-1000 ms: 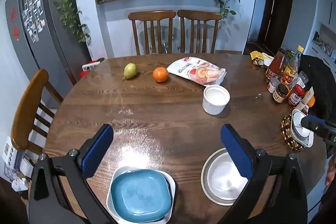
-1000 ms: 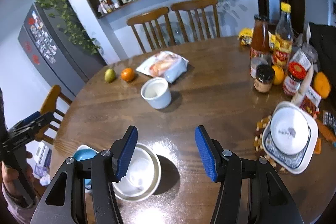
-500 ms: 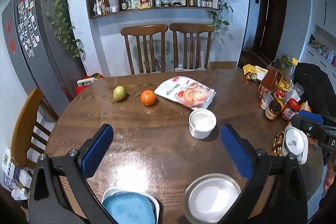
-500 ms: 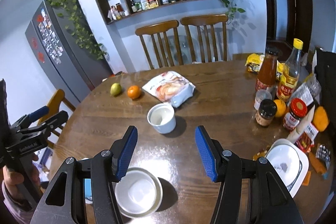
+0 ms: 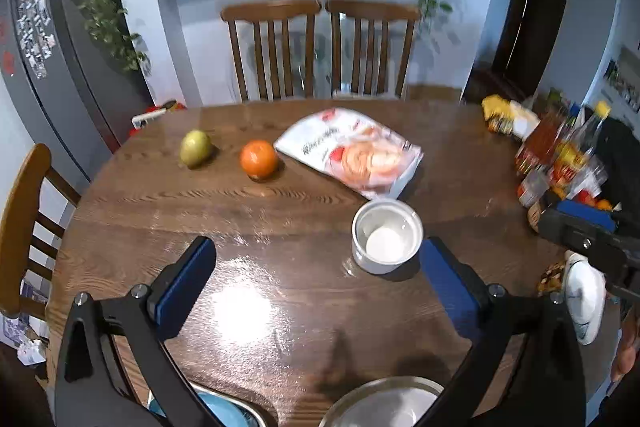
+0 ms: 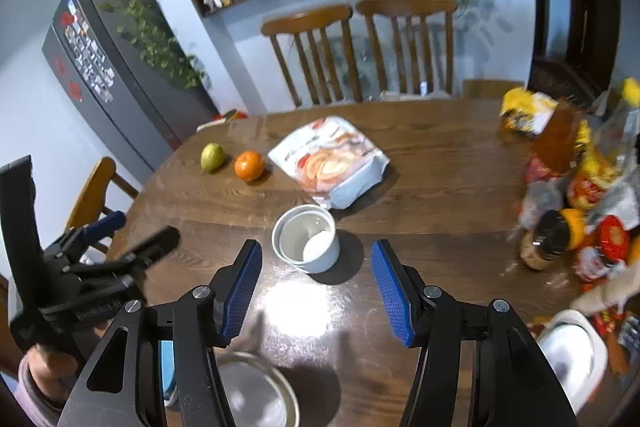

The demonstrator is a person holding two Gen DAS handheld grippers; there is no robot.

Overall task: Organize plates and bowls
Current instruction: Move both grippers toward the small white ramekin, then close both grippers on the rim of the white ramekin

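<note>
Both grippers angled down over worktop (image 5: pixel 160 203), fingers apart, nothing between: left gripper (image 5: pixel 316 279), right gripper (image 6: pixel 317 285). White bowl (image 6: pixel 307 238) ahead, empty.

- Dark brown wooden table (image 5: pixel 168 211), grain showing in wavy lines.
- White bowl (image 5: pixel 387 235), plain inside and out.
- Blue plate (image 5: pixel 218 413) nested in a white plate (image 5: pixel 244 407).
- Grey-rimmed bowl (image 5: pixel 384 405), white inside.
- Yellow-green pear (image 5: pixel 195 148); orange mandarin (image 5: pixel 259 159).
- White snack bag (image 5: pixel 352 151) printed with a pink-and-orange swirl and red marks.
- Black gripper frames with blue pads (image 6: pixel 242 291).
- White dish (image 5: pixel 585 301) with blue pattern.
- Grey fridge (image 6: pixel 108 95) dotted with small pictures and red stickers.
</note>
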